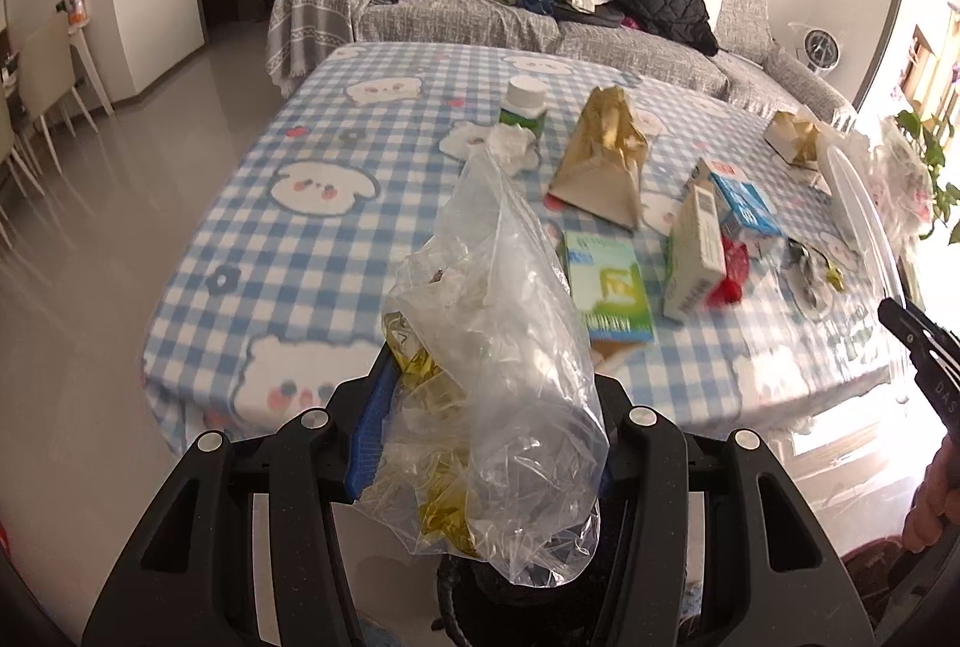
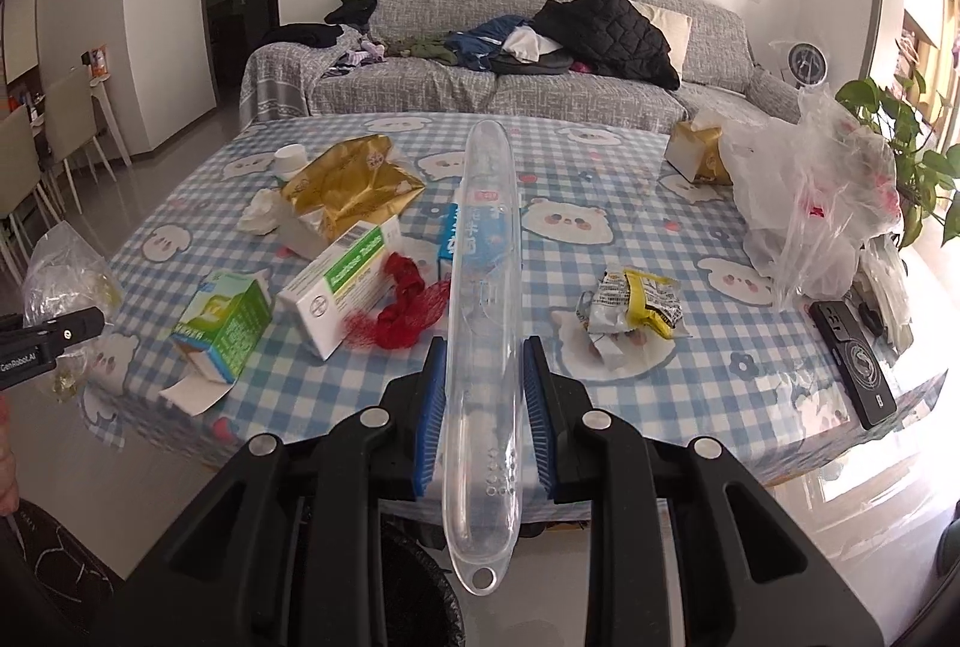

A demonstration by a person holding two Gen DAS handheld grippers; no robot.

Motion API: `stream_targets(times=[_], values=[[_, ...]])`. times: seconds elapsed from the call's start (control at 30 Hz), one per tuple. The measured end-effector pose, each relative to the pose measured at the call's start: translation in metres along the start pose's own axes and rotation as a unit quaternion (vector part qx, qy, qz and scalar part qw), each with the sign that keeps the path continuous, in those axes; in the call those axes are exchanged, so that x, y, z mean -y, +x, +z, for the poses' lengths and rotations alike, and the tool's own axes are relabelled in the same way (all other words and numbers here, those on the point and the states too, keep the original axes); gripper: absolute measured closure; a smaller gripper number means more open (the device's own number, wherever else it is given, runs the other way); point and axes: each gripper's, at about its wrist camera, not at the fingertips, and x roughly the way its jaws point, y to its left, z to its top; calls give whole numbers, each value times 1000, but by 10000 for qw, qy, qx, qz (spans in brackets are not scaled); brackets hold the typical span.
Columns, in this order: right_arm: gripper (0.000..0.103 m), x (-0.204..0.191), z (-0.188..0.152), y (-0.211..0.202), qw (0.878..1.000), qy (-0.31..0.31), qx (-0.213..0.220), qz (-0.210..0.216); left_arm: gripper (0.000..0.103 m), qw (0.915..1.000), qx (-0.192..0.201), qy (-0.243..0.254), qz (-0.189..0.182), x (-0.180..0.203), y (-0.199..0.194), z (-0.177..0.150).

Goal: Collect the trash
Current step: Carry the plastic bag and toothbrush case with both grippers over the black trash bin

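Note:
My left gripper [image 1: 486,371] is shut on a clear plastic bag [image 1: 510,347] with yellow wrappers inside, held off the near edge of the table above a dark bin [image 1: 540,605]. My right gripper [image 2: 483,347] is shut on a long clear plastic tube case [image 2: 483,335], held upright-forward over the table's near edge. On the blue checked tablecloth [image 2: 600,167] lie a green carton [image 2: 222,323], a white and green medicine box [image 2: 342,281], red mesh netting [image 2: 414,311], a crumpled foil wrapper [image 2: 630,311], a gold paper bag [image 2: 354,185], a crumpled tissue [image 2: 261,212], a blue carton [image 2: 456,233].
A white-capped bottle [image 1: 525,104] stands at the back. A tissue box [image 2: 696,155] and a big clear bag [image 2: 816,203] sit at the right, with a black phone [image 2: 852,359] near the front right edge. A grey sofa [image 2: 540,65] with clothes is behind. The bin's rim [image 2: 414,587] shows below.

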Motion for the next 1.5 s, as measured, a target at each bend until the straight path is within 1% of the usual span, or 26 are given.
stream_targets(times=[0.17, 0.37, 0.5, 0.6, 0.73, 0.8, 0.87, 0.93, 1.0, 1.13, 1.27, 1.33, 1.5], values=[[79, -7, -15, -21, 9999, -38, 58, 110, 53, 10000, -3, 28, -25, 2, -11, -17], [79, -10, -36, -39, 9998, -135, 73, 89, 53, 10000, -43, 69, -55, 7, -18, -38], [79, -8, -52, -48, 9999, -97, 30, 136, 53, 9999, -106, 60, -73, 10, -22, -53], [79, -9, -66, -51, 9998, -113, -44, 159, 53, 9997, -156, 43, -176, 14, -27, -66], [79, -10, -85, -55, 9995, -188, -150, 184, 53, 9997, -141, 100, -158, 21, -35, -83], [79, -10, -93, -60, 9994, -196, -124, 247, 53, 9996, -147, 86, -230, 23, -37, -90], [79, -12, -100, -65, 9993, -227, -96, 265, 53, 9994, -181, 82, -270, 25, -38, -98], [79, -12, -106, -69, 9991, -236, -79, 342, 53, 9993, -283, 161, -204, 31, -37, -108], [79, -13, -117, -71, 9988, -299, -84, 383, 53, 9987, -396, 168, -288, 36, -35, -119], [79, -19, -136, -67, 9973, -448, -316, 490, 53, 9981, -472, 240, -315, 44, -32, -139], [79, -20, -151, -64, 9961, -377, -502, 612, 53, 9977, -541, 241, -342, 45, -23, -154], [79, -21, -158, -60, 9959, -327, -634, 563, 53, 9975, -568, 178, -394, 45, -21, -158], [79, -27, -172, -45, 9939, -249, -987, 434, 53, 9974, -584, 310, -294, 53, -12, -170]])
